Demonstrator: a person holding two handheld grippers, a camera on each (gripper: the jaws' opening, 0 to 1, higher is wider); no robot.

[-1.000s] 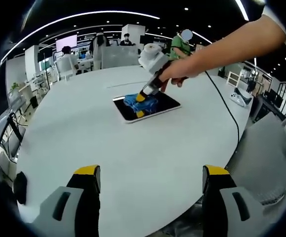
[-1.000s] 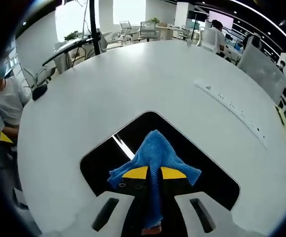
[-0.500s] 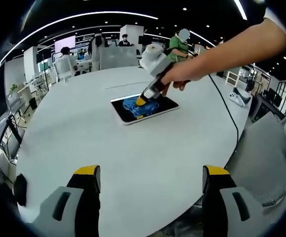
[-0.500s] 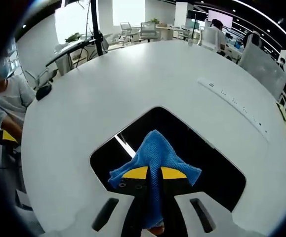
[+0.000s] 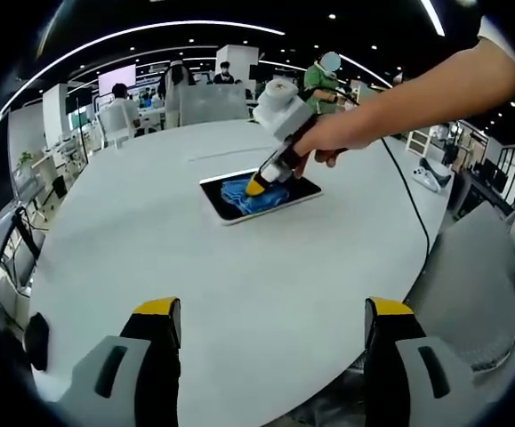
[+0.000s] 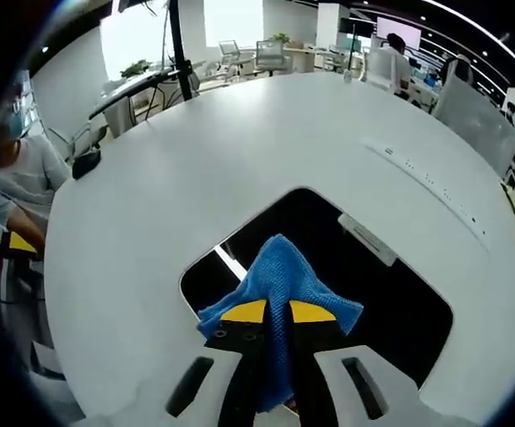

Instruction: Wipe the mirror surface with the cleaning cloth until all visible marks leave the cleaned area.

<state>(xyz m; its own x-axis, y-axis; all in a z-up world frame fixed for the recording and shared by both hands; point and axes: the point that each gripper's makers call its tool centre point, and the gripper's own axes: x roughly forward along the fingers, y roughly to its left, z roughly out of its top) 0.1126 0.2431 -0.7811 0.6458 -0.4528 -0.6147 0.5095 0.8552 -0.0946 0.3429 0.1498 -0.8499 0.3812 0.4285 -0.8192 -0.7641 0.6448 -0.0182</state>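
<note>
Cleaning cloth (image 6: 279, 276): blue, fine waffle weave. Mirror (image 6: 390, 294): black, glossy, pale rim. Bench (image 6: 239, 151): plain white. Right claw (image 6: 277, 312): grey body, yellow tips. Left claw (image 5: 270, 311): grey, yellow-tipped.

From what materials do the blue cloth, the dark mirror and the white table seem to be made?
The cleaning cloth looks like soft microfibre: a knobbly weave, and it drapes in folds where the right gripper pinches it. The mirror seems glass or polished panel: dark, glossy, reflecting ceiling lights as bright bars. The table appears smooth matte laminate or painted board; its exact material is uncertain.
</note>
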